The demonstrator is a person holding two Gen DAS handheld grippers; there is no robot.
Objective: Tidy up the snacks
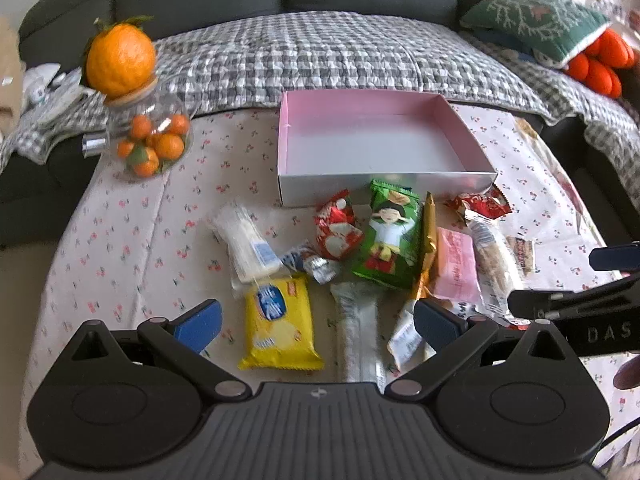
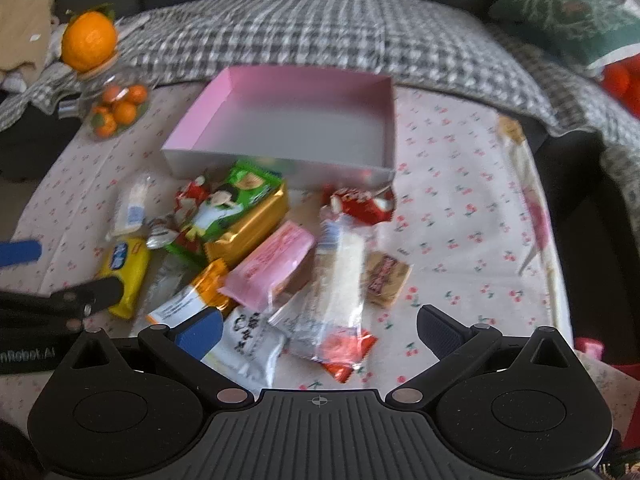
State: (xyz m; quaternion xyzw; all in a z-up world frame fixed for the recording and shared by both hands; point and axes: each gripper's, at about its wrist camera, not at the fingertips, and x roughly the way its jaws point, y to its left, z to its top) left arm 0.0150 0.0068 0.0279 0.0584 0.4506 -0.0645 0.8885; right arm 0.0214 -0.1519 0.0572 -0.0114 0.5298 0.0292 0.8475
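Right, both sets of tongs hang above the pile with nothing in them. The left tongs [image 1: 318, 320] stand wide apart over the yellow packet [image 1: 280, 322], and the right tongs [image 2: 320, 330] are just as wide over the long clear packet [image 2: 340, 276], neither touching a thing. That spread looks like readiness: jaws open and tilted down, so either one can drop onto a snack.

Out from there, the snacks lie in a loose heap on the cloth-covered surface [image 1: 132, 232], just in front of the pink box [image 1: 288, 136]. The box is empty, its open top up, long side running across the view, and its near wall is touching or almost touching the green packet [image 1: 390, 236]. Presumably it sits there so each snack has only a short trip.

The yellow packet lies flat, long axis running away from the left tongs toward the box. The long clear packet points roughly the same way, so the right tongs should straddle its narrow width.
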